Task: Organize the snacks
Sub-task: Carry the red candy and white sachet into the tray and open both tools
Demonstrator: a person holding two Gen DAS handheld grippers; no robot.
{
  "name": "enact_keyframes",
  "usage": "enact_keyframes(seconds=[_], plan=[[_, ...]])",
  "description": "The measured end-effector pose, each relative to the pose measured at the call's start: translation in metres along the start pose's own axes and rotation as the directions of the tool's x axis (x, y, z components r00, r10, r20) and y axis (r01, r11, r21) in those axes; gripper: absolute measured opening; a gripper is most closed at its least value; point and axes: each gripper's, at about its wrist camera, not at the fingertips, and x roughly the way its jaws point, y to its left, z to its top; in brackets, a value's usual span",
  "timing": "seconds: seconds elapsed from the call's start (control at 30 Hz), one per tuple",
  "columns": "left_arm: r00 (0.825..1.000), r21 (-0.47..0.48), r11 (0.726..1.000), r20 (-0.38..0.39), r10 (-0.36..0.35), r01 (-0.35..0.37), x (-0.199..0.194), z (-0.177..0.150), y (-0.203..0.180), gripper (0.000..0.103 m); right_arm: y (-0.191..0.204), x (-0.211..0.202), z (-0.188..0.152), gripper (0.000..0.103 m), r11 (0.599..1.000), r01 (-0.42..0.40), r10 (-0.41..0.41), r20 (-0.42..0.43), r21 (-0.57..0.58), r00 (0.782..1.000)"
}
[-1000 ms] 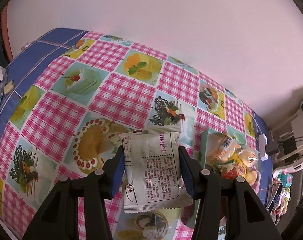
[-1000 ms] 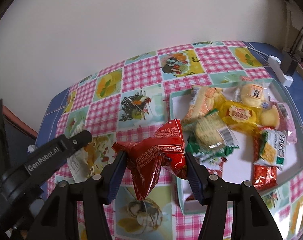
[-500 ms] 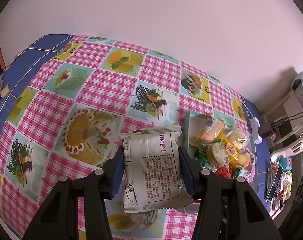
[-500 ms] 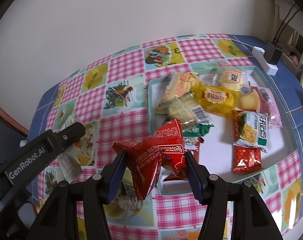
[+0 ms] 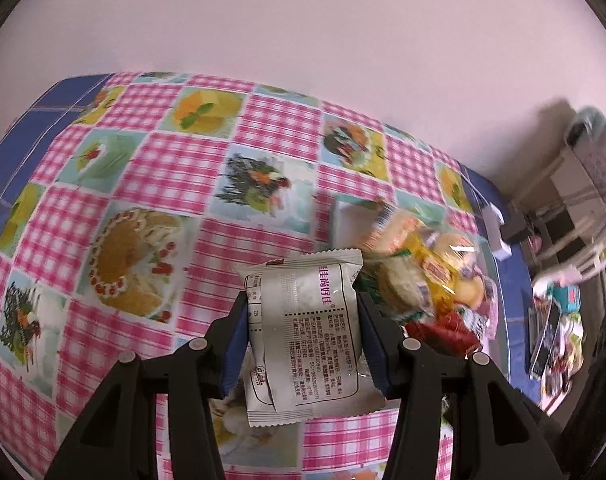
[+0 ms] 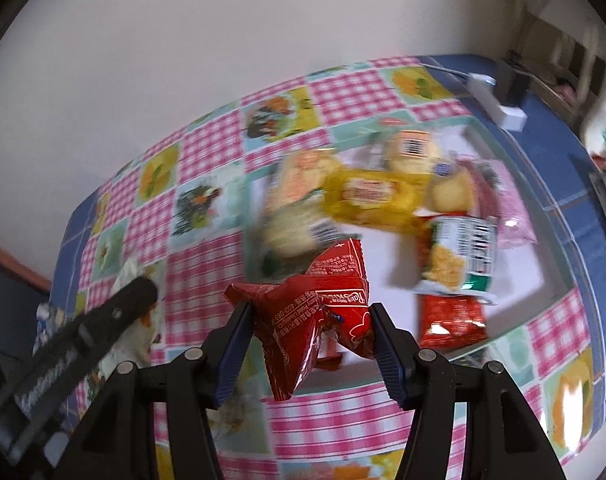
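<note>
Left claw [image 5: 303,320] clamped on a silver snack packet [image 5: 303,332], held above the table [image 5: 143,168] just left of the tray [image 5: 339,220]. Right claw [image 6: 309,332] clamped on a crumpled red packet [image 6: 307,312], over the tray's [image 6: 543,280] near-left corner.

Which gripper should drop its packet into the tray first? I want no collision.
Probably right: the right gripper holds the red packet nearer the tray; the left gripper's white packet sits beside it.
</note>
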Motion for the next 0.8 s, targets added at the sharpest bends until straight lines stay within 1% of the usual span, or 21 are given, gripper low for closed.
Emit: enact_keyframes(seconds=[0.2, 0.3, 0.37, 0.43, 0.57, 0.63, 0.8], plan=[[0.998, 0.105, 0.993, -0.040, -0.041, 0.045, 0.012, -0.010, -0.039, 0.053, -0.038, 0.002, 0.008, 0.061, 0.994, 0.011, -0.009, -0.019, 0.106, 1.000], [0.997, 0.144, 0.989, -0.064, -0.036, 0.045, 0.021, -0.017, -0.052, 0.053, -0.050, 0.003, 0.008, 0.061, 0.990, 0.020, -0.016, -0.035, 0.137, 0.999], [0.997, 0.163, 0.986, -0.078, -0.028, 0.041, 0.025, -0.020, -0.057, 0.053, -0.057, 0.004, 0.008, 0.061, 0.987, 0.009, -0.002, -0.042, 0.160, 0.999], [0.995, 0.162, 0.986, -0.094, -0.029, 0.044, 0.031, -0.020, -0.057, 0.053, -0.061, 0.006, 0.008, 0.061, 0.984, -0.008, 0.017, -0.051, 0.177, 0.999], [0.991, 0.144, 0.988, -0.126, -0.034, 0.052, 0.042, -0.022, -0.055, 0.053, -0.063, 0.014, 0.006, 0.061, 0.984, 0.016, 0.000, -0.086, 0.177, 0.996], [0.990, 0.137, 0.989, -0.140, -0.032, 0.051, 0.048, -0.024, -0.054, 0.053, -0.065, 0.019, 0.005, 0.061, 0.982, 0.010, 0.009, -0.101, 0.186, 0.995], [0.984, 0.127, 0.989, -0.167, -0.054, 0.076, 0.061, -0.026, -0.054, 0.053, -0.070, 0.024, 0.006, 0.061, 0.981, 0.031, -0.010, -0.106, 0.194, 0.994]])
